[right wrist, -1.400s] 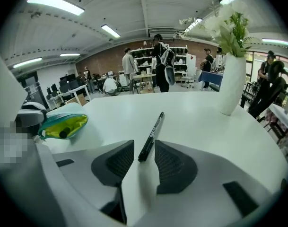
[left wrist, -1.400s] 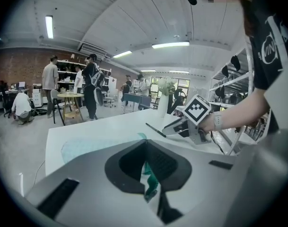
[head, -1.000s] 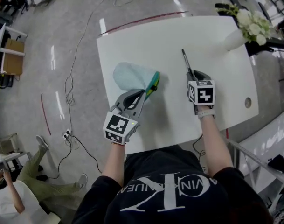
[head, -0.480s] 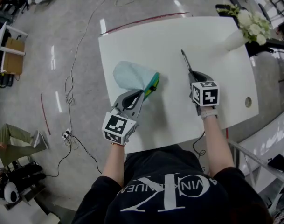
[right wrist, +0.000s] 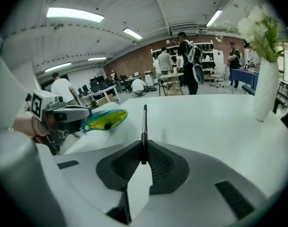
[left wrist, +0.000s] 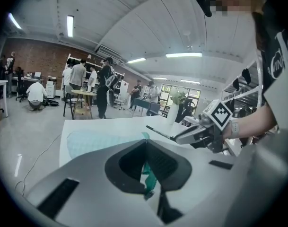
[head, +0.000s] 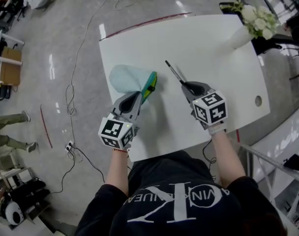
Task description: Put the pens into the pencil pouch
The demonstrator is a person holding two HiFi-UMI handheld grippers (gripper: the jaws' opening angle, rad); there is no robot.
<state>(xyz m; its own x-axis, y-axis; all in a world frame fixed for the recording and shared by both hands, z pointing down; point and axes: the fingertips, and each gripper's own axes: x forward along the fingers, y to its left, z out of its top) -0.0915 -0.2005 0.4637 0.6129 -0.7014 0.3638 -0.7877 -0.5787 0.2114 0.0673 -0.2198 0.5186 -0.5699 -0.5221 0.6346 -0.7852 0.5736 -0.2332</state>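
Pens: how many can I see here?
1. A black pen sits clamped in the right gripper, above the table. Others may lie hidden inside the pouch that the left gripper pinches.

table (head: pixel 203 41): white, rounded corners, a small round hole (head: pixel 258 101) near its right edge
vase (head: pixel 236 37): white, upright at the table's far right corner, holding white flowers (head: pixel 257 17)
floor (head: pixel 51 38): grey, glossy; black cable (head: pixel 78 58) trailing left of the table, red strip (head: pixel 144 21) just beyond its far edge
background: people (left wrist: pixel 103 86) standing among desks, brick wall (left wrist: pixel 35 60), strip ceiling lights (right wrist: pixel 75 13)
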